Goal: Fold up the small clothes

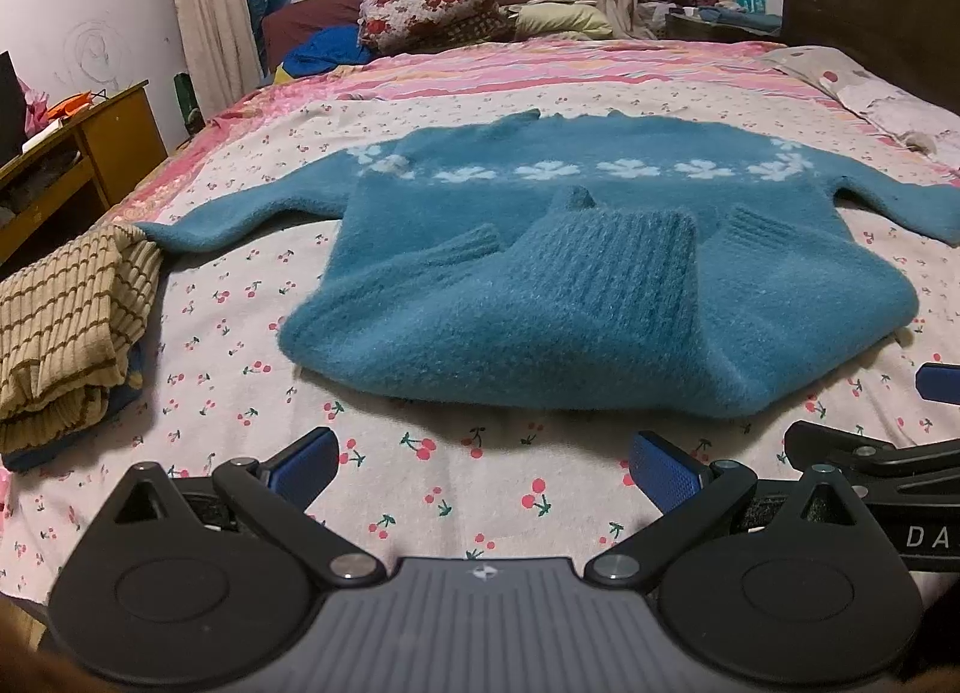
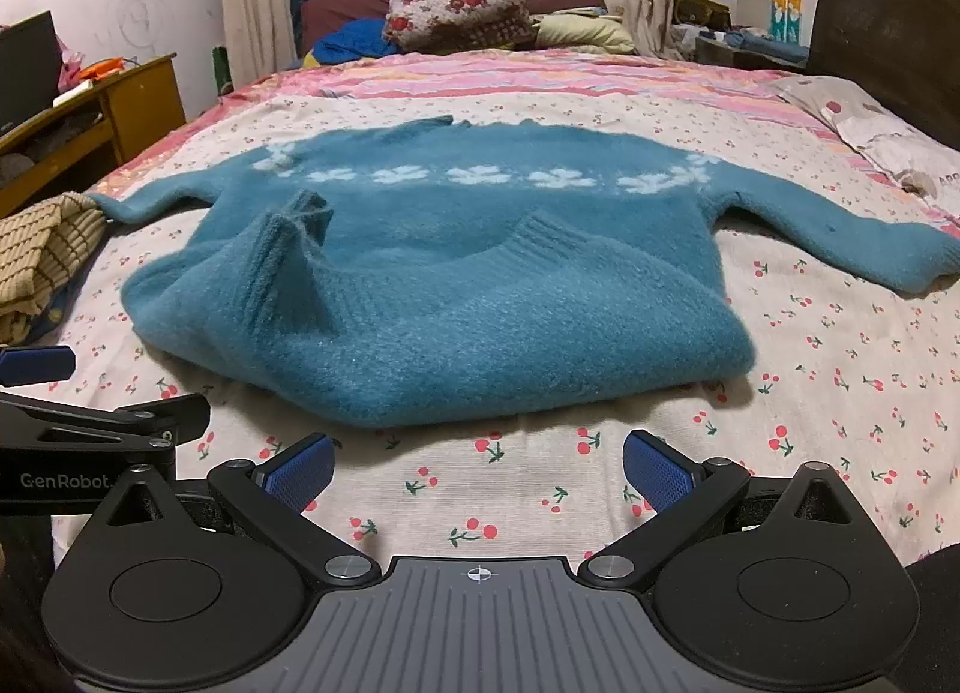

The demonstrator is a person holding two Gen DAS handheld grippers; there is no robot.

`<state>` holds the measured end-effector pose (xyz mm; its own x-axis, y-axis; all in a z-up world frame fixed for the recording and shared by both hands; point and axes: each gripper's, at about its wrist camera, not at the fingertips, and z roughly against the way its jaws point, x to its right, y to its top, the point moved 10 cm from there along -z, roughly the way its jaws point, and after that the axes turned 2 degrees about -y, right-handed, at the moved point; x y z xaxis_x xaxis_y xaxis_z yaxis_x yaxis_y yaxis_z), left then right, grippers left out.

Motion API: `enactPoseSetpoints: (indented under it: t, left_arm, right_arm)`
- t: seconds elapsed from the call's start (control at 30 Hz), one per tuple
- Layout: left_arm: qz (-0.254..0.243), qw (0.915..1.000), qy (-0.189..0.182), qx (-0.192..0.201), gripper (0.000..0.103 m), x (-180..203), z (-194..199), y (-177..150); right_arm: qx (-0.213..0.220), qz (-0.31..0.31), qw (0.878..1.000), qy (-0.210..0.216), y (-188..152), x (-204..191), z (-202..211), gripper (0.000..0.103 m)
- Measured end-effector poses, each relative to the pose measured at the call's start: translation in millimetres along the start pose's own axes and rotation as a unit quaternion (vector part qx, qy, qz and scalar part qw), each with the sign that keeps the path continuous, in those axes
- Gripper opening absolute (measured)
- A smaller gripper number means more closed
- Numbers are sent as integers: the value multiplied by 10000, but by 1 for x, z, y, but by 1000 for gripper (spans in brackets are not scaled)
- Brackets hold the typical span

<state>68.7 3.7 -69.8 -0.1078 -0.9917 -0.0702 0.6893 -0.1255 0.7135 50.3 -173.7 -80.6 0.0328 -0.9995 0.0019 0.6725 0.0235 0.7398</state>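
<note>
A teal fuzzy sweater (image 1: 600, 297) (image 2: 456, 309) with a row of white flowers lies on the bed, its near hem part folded up over the body and both sleeves spread out sideways. My left gripper (image 1: 483, 468) hovers open just short of the sweater's near fold, nothing between its blue pads. My right gripper (image 2: 477, 468) is open too, empty, at the same distance from the fold. Each gripper shows at the other view's edge: the right gripper (image 1: 888, 429), the left gripper (image 2: 60, 393).
A folded tan striped garment (image 1: 66, 327) (image 2: 42, 255) sits at the left on the cherry-print sheet (image 1: 480, 489) (image 2: 840, 369). Pillows and a floral quilt (image 1: 429, 3) lie at the far end. A wooden desk (image 1: 78, 153) stands left; a dark headboard (image 2: 888, 27) is at the right.
</note>
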Motion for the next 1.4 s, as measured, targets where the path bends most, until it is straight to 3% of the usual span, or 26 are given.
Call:
enactPoseSetpoints:
  t: [1.4]
  left_arm:
    - [139, 9996, 2, -246, 103, -1, -8, -11]
  right_arm:
    - [-148, 132, 9998, -48, -7, -2, -6, 103]
